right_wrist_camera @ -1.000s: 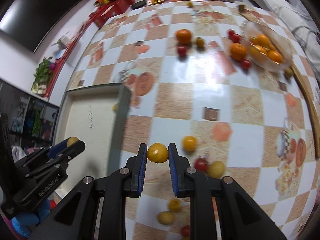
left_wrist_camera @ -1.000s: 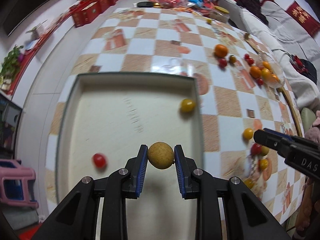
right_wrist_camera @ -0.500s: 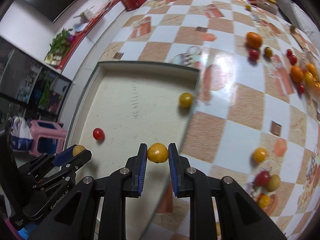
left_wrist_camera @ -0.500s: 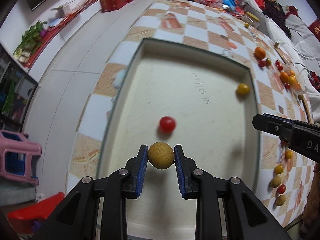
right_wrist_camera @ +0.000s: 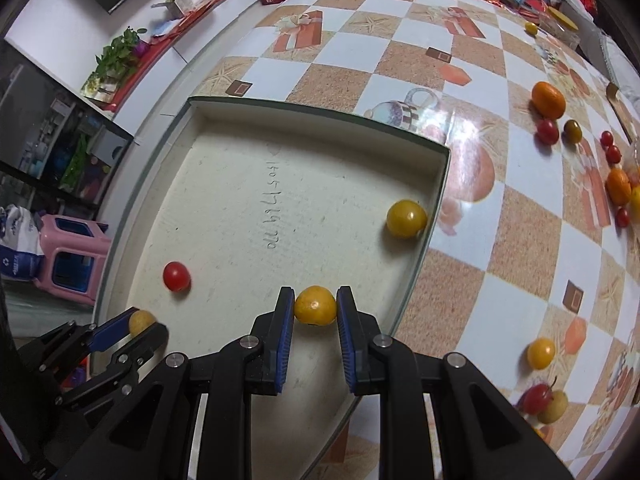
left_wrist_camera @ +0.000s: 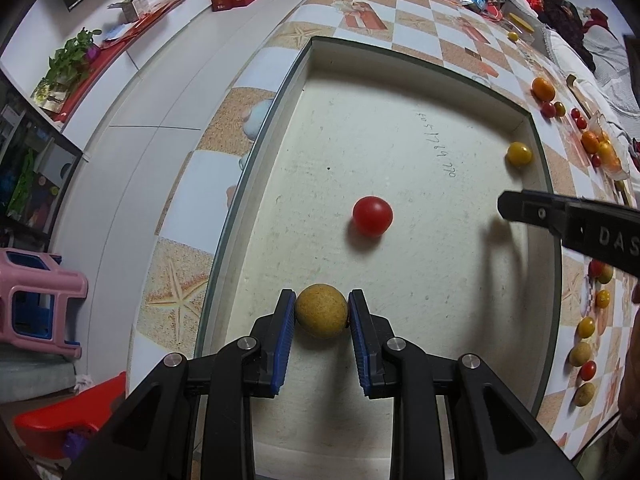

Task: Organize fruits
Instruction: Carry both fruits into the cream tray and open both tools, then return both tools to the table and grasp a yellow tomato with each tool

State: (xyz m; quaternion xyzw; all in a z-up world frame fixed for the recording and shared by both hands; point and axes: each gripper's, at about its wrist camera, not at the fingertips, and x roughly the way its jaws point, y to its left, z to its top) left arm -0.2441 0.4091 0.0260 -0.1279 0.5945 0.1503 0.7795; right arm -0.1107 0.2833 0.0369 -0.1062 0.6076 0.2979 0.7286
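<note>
Left wrist view: the left gripper has its blue-padded fingers pinching a round, rough-skinned tan fruit, held over the near part of the shallow cream-coloured tray with the dark green rim. On the tray floor, a shiny red cherry tomato sits just ahead of the held fruit, and a smooth yellow round fruit rests close to the tray's right wall. The right gripper pokes in from the right edge, its black finger over the tray's right side. Beyond the rim, small yellow, tan and red fruits lie scattered on the checkered tabletop.

Right wrist view: the right gripper's fingers are clamped on a glossy orange-yellow round fruit, poised over the tray's near right portion, just inside the rim. The yellow fruit lies beside the right wall, the red tomato towards the left. The left gripper shows at lower left, tan fruit between its fingers. An orange mandarin sits well apart on the tabletop.
</note>
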